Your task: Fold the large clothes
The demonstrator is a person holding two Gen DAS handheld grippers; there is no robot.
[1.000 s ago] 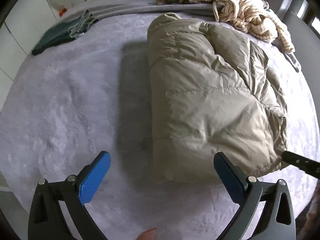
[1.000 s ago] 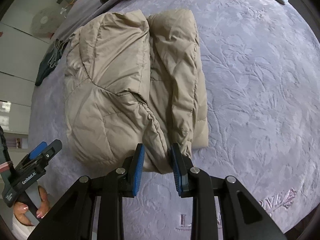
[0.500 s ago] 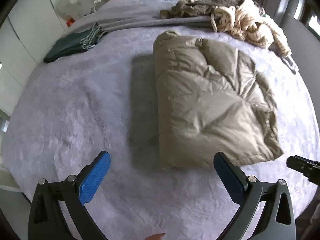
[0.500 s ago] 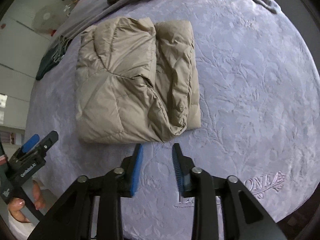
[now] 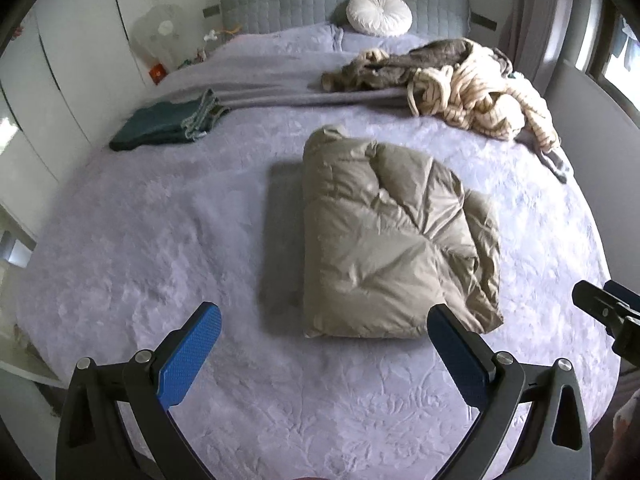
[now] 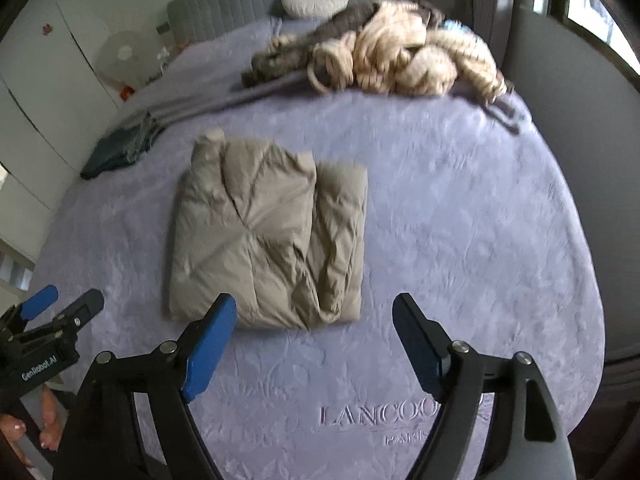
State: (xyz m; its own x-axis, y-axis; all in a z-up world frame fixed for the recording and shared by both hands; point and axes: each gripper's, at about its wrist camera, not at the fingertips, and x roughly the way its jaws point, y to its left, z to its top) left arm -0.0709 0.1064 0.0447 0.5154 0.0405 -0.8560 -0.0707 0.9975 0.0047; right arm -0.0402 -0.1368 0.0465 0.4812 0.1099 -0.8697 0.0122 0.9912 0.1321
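A beige puffer jacket lies folded into a thick rectangle on the lavender bedspread. My left gripper hovers open above the bed, short of the jacket's near edge, with nothing between its blue pads. My right gripper hangs above the jacket's near right corner; its jaws are opening and hold nothing. The right gripper's tip shows at the right edge of the left wrist view. The left gripper, held by a hand, shows at the lower left of the right wrist view.
A heap of cream striped and brown clothes lies at the far right of the bed. A folded dark green garment rests at the far left. A round white cushion leans on the grey headboard. White wardrobes line the left wall.
Both grippers have risen and drawn back from the jacket, so more of the bed shows. The right gripper's jaws, nearly shut at the jacket's near corner before, now stand wide.
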